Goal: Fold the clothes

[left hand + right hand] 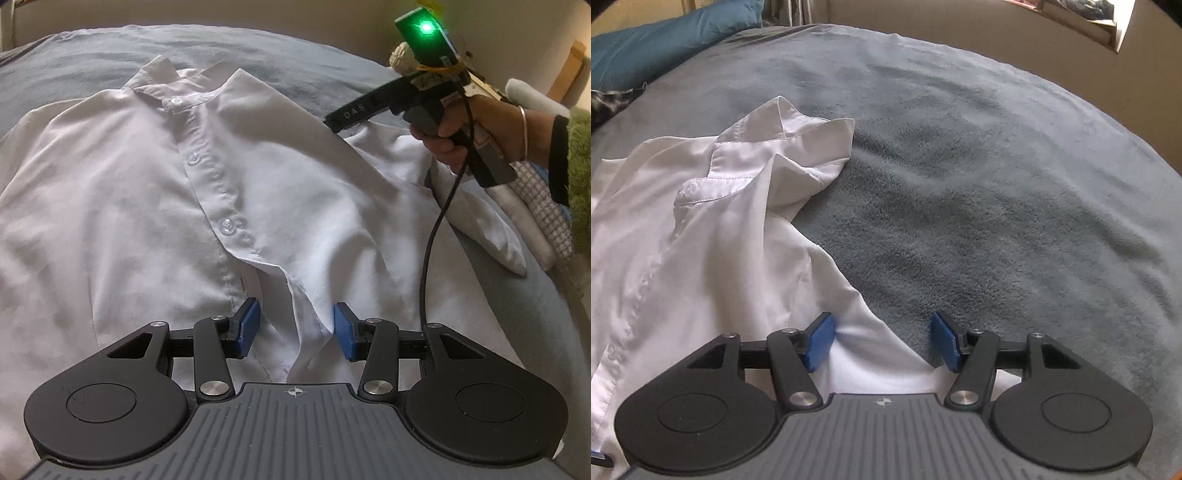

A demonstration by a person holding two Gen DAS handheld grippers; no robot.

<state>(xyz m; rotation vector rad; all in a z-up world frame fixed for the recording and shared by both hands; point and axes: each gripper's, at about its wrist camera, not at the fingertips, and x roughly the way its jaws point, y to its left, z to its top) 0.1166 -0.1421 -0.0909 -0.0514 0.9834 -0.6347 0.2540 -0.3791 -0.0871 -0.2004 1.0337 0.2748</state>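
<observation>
1. Left gripper [297, 334]: jaws stand partly apart, blue pads [249, 325] on either side of a raised ridge of cloth at the lower front opening of the shirt [147, 192]. The pads do not appear to press the fabric; nothing is held.

2. Right gripper [882, 341]: jaws part-way apart, straddling the shirt's side edge. The left pad [820, 341] lies over white cloth; the right pad lies over the blanket [997, 184]. Nothing is clamped.

3. Shirt: white, buttoned, spread front-up on the blanket. Its long axis runs along the button placket [207, 177], directly away from the left gripper toward the collar [166, 79].

4. Key relation: in the left wrist view, the placket lies dead ahead of the left jaws, while the right-side sleeve [480, 218] trails out to the right, beneath the hand [448, 142] bearing the right gripper. The right hand is judged nearer to that side edge and sleeve; the left is nearer to the hem.

5. Judgement: the shirt lies unfolded, so a first lengthwise fold of the right side toward the placket seems the likely next step, needing the right jaws to close on the edge.

6. Surroundings: a stack of folded cloth [535, 218] at the right margin; a teal pillow [665, 44] at the far left.
</observation>
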